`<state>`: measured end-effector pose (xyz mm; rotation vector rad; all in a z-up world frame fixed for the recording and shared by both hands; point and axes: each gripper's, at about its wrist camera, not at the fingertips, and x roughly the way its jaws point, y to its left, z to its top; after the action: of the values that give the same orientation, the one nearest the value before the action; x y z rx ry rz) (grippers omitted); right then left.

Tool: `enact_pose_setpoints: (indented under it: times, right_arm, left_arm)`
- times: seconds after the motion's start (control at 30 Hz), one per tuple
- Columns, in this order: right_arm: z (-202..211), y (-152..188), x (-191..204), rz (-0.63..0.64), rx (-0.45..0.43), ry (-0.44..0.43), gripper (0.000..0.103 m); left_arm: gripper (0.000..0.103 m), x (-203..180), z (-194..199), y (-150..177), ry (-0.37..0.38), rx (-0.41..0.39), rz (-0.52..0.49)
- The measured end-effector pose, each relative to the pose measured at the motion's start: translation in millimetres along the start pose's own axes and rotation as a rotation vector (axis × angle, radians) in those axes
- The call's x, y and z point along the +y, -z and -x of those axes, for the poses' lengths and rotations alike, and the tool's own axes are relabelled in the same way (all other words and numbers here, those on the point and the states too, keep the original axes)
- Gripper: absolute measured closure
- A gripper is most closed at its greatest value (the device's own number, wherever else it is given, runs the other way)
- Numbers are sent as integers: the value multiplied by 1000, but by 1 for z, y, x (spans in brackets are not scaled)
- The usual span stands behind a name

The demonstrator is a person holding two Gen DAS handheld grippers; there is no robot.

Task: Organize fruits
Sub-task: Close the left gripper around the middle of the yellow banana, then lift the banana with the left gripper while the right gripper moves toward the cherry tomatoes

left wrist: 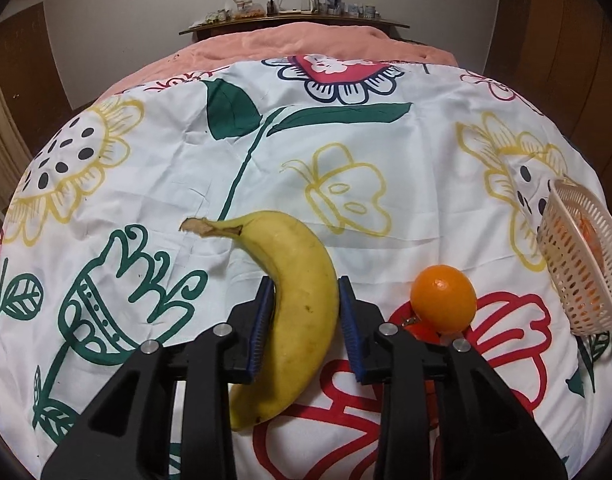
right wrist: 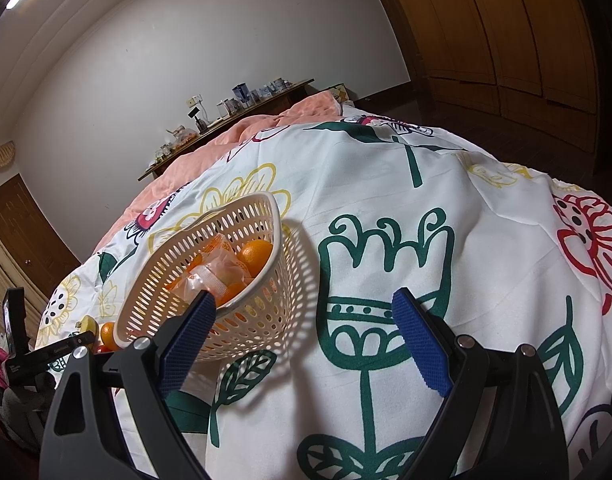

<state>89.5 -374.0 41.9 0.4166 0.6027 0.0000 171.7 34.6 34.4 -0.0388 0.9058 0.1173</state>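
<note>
We see a flower-printed white bedspread (left wrist: 385, 184) over a pink quilt (left wrist: 306, 44), cluttered wooden shelf (left wrist: 294, 24) against a pale wall, our left gripper (left wrist: 306, 320) clamping the banana (left wrist: 294, 292), orange (left wrist: 443, 298) beside it, our right gripper (right wrist: 302, 344) spread wide near the basket (right wrist: 210, 264) of oranges.

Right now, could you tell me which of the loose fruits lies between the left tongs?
The banana: it lies between the left tongs. The orange sits outside them, toward the basket.
</note>
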Motion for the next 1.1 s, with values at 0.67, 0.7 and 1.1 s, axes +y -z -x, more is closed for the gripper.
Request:
enact_pose_setpoints:
  times: [0.67, 0.7, 1.1]
  right_arm:
    - [25, 10, 135, 307, 48, -221, 14]
    - [22, 13, 144, 322, 71, -244, 14]
    - [-26, 60, 223, 455, 341, -406, 26]
  left_arm:
    - [73, 46, 93, 5, 133, -217, 155]
    - [77, 48, 99, 6, 138, -235, 162]
    - [78, 68, 115, 17, 165, -274, 196]
